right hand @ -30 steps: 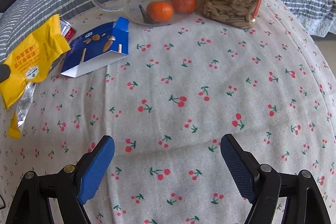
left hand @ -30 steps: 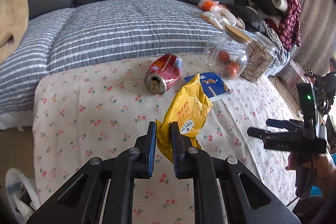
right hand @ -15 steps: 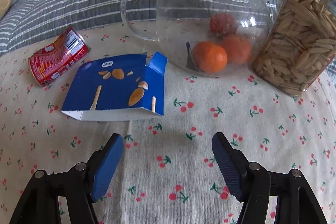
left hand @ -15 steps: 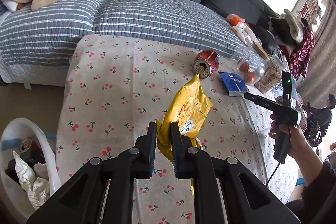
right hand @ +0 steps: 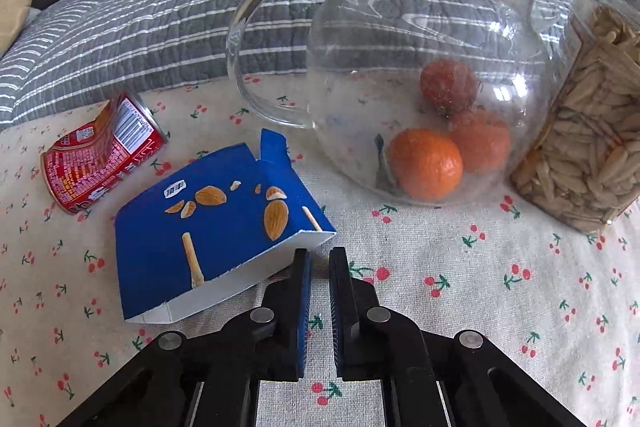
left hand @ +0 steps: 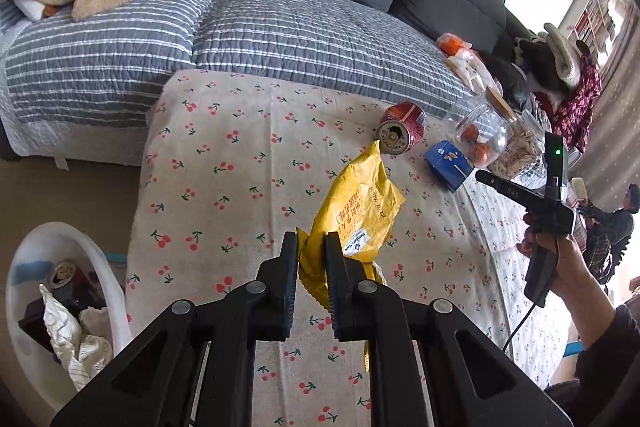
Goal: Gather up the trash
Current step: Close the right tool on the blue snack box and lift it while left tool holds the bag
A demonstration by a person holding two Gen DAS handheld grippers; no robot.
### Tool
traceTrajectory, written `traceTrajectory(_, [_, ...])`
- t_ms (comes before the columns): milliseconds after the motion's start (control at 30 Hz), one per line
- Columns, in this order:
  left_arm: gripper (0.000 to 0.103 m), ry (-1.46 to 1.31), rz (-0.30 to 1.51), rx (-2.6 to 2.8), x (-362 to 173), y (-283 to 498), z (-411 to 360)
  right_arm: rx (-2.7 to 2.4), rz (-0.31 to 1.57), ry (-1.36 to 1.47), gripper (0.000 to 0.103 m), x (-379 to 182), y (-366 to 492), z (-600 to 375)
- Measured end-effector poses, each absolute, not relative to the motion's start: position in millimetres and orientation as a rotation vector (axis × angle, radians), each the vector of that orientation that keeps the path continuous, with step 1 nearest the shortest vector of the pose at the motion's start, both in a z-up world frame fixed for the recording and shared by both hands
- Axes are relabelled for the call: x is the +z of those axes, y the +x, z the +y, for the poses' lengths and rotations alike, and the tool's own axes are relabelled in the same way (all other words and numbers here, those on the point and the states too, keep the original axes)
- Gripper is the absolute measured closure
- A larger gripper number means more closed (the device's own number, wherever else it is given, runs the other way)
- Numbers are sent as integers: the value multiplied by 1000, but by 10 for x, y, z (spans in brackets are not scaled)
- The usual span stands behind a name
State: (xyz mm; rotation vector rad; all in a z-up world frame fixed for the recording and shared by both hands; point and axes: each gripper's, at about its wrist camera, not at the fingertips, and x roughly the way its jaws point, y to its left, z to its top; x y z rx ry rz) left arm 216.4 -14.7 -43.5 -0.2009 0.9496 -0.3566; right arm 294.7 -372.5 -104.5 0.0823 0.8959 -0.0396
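My left gripper (left hand: pixel 312 239) is shut on the lower edge of a yellow snack bag (left hand: pixel 360 203), which hangs above the cherry-print tablecloth (left hand: pixel 240 167). A dented red can (right hand: pixel 100 155) lies on its side, with a flattened blue almond-stick box (right hand: pixel 216 227) beside it. My right gripper (right hand: pixel 320 255) is shut just right of the box's near corner, nothing between its pads. In the left wrist view the can (left hand: pixel 400 131), the box (left hand: pixel 448 163) and the hand-held right gripper (left hand: pixel 492 181) show at the right.
A white bin (left hand: pixel 92 247) holding crumpled trash and a can stands on the floor at the lower left. A glass jug with oranges (right hand: pixel 420 87) and a jar of seeds (right hand: pixel 592 147) stand behind the box. A sofa with a striped quilt (left hand: pixel 280 35) lies beyond.
The right gripper's jaws went from wide open to shut while it moved in toward the blue box. The left gripper carried the yellow bag leftward, bringing the bin into view.
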Motion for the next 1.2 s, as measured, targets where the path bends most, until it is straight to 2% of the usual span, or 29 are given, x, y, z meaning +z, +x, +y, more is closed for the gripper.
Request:
traceTrajectory(200, [89,-221,932,-333,-321,2058,31,-21,900,207,97,-851,2781,-3751])
traceTrajectory(267, [89,-231,930,-322,-299,2035,86,-53,934,314,63,-862,2761,-3798])
traceTrajectory(300, [89,-235,929,-319,-292,2023,112,-82,925,354,29,-844,2729,-3807])
traceTrajectory(333, [89,-236,927,-318,-285,2007,133,-115,896,379,18,-817,2703,-3791])
traceTrajectory(767, [89,-268,944,-284,-309,1999,555,-411,901,513,17,-1089,3254,-3555])
traceTrajectory(1067, [89,-290,952,-263,-334,2021,707,-497,864,309,15,-1203,3549,-3203])
traceTrajectory(1100, [89,-293,949,-263,-325,2011,717,-501,858,290,15,-1217,3529,-3170])
traceTrajectory(1200, [89,-298,941,-261,-294,1981,747,-495,837,273,26,-1215,3417,-3123])
